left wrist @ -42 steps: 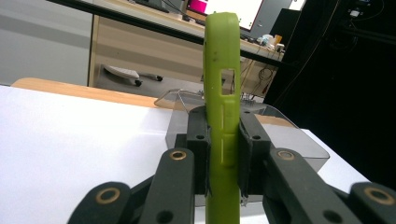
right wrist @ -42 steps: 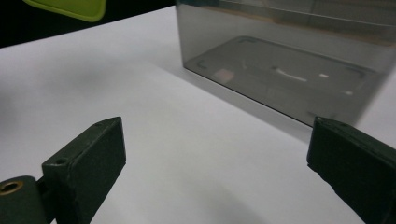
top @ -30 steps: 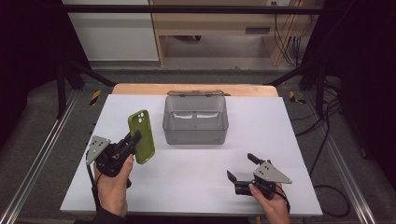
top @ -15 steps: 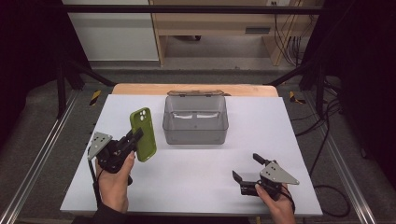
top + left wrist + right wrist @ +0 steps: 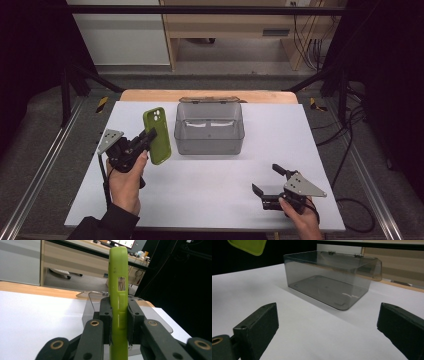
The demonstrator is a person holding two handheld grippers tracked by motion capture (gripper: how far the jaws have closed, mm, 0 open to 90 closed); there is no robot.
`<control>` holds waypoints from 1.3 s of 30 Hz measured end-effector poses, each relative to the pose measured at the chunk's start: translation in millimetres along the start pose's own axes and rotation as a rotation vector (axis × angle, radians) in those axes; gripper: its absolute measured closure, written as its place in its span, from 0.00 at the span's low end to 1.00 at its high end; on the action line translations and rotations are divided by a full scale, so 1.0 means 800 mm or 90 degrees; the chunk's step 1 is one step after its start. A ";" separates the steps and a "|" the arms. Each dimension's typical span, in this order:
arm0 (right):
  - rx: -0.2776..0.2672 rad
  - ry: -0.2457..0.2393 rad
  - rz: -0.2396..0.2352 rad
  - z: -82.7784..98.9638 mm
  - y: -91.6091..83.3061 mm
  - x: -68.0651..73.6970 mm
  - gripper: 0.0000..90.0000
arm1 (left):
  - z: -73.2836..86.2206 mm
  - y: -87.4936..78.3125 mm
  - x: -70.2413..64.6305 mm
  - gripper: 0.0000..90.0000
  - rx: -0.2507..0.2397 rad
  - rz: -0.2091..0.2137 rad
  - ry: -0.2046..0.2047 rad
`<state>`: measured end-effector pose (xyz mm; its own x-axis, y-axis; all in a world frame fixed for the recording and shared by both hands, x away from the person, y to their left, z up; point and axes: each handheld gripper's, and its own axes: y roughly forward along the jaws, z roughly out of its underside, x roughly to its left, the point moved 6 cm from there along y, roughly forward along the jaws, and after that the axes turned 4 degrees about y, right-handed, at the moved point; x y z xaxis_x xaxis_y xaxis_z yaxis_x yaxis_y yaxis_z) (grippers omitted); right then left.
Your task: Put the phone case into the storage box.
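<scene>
Clearly raised, the left tongs (image 5: 145, 141) clamp the green phone case (image 5: 157, 136) upright.

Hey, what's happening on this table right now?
A person works with a gripper in each hand. The left gripper is shut on a green phone case, holding it upright above the white table, just left of an open, empty clear plastic box. The right gripper rests open near the table's front right, holding nothing.

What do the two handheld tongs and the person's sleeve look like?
Both the left tongs and the right tongs are black with two jaws, each topped by a grey three-cornered plate. A black cable trails from the left one. The left sleeve is dark.
</scene>
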<state>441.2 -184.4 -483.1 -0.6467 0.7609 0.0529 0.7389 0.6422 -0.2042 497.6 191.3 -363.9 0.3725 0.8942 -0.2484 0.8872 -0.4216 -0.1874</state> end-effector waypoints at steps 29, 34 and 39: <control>-0.003 -0.019 -0.007 -0.001 0.010 0.010 0.05 | -0.030 0.051 -0.016 0.86 0.003 -0.002 0.050; -0.007 -0.025 -0.007 -0.003 0.008 0.013 0.05 | -0.034 0.064 -0.017 0.86 -0.001 -0.009 0.059; -0.013 -0.030 -0.002 -0.005 0.007 0.012 0.05 | -0.043 0.074 -0.018 0.86 -0.010 -0.016 0.067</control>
<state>440.2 -173.3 -480.2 -0.6569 0.7540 0.0080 0.7402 0.6468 -0.1839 554.4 158.4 -339.0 0.3762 0.9154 -0.1431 0.9003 -0.3977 -0.1771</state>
